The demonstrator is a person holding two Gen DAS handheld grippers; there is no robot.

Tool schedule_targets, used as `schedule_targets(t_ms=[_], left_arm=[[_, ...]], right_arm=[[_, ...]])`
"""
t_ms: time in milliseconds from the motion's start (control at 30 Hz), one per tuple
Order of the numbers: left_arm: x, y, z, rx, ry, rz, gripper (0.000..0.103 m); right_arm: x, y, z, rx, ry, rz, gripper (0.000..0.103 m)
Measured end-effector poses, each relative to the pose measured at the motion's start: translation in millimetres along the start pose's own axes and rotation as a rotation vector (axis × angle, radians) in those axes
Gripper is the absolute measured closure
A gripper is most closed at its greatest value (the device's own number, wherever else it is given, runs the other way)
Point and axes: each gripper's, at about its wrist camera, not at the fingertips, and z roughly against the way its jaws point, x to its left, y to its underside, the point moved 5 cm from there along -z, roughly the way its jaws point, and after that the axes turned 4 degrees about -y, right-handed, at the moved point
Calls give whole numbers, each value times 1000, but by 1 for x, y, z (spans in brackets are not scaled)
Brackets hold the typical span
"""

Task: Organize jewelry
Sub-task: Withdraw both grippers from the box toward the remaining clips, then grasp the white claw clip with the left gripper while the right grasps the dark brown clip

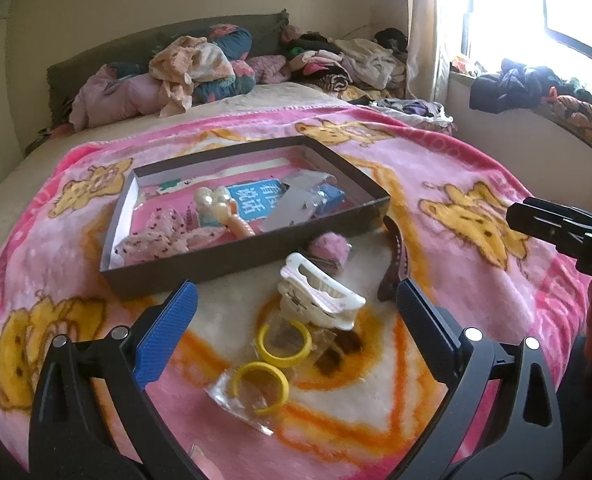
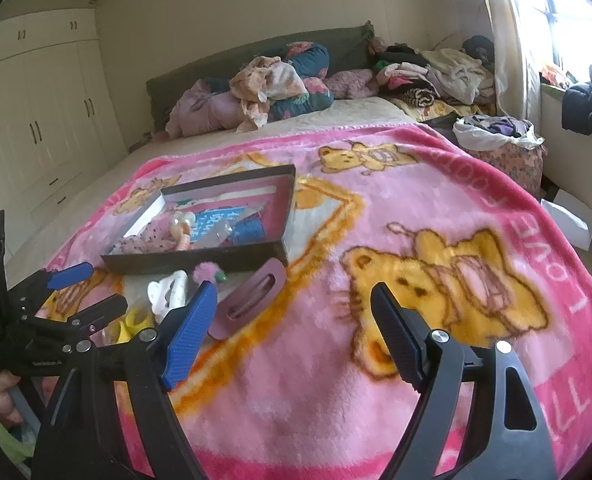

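Note:
A shallow dark box (image 1: 200,270) (image 2: 184,261) lies on the pink blanket and holds a pearl clip (image 1: 216,204), a floral bow (image 1: 160,236) and packets. In front of it lie a white claw clip (image 1: 321,292) (image 2: 168,290), a pink pom-pom (image 1: 329,246) (image 2: 208,270), a mauve hair clip (image 1: 399,260) (image 2: 252,296) and two yellow hoops (image 1: 284,344) in clear wrap. My left gripper (image 1: 296,316) (image 2: 88,284) is open and empty, just above the hoops and white clip. My right gripper (image 2: 296,320) is open and empty over the blanket, right of the mauve clip.
The pink bear blanket (image 2: 375,208) covers the bed's near half. Pillows and piled clothes (image 2: 280,84) lie at the headboard. A bag of clothes (image 2: 499,136) stands at the bed's right side. Wardrobes (image 2: 36,120) line the left wall.

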Motion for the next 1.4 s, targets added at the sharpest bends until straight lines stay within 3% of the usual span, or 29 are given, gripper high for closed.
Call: schedule_targets(t_ms=[633,900,1133,1233,1400], left_arm=[[-6,11,-33,85,-27,-24,12],[-7,4,-57,132,2,-16,14],[-5,7,-80,204,40,29,26],[-7,9,-85,226,48,28,40],[-2,12,-87,236,51,51,52]], right_arm=[[-12,22,-23,64,3,-4,26],[-9,16,-41,92,-19,-10,26],[-7,9,-54,101,-40,-25,26],[-6,6,-62,117,-51,-43,26],[0,6,-80,156,-69,-52,26]])
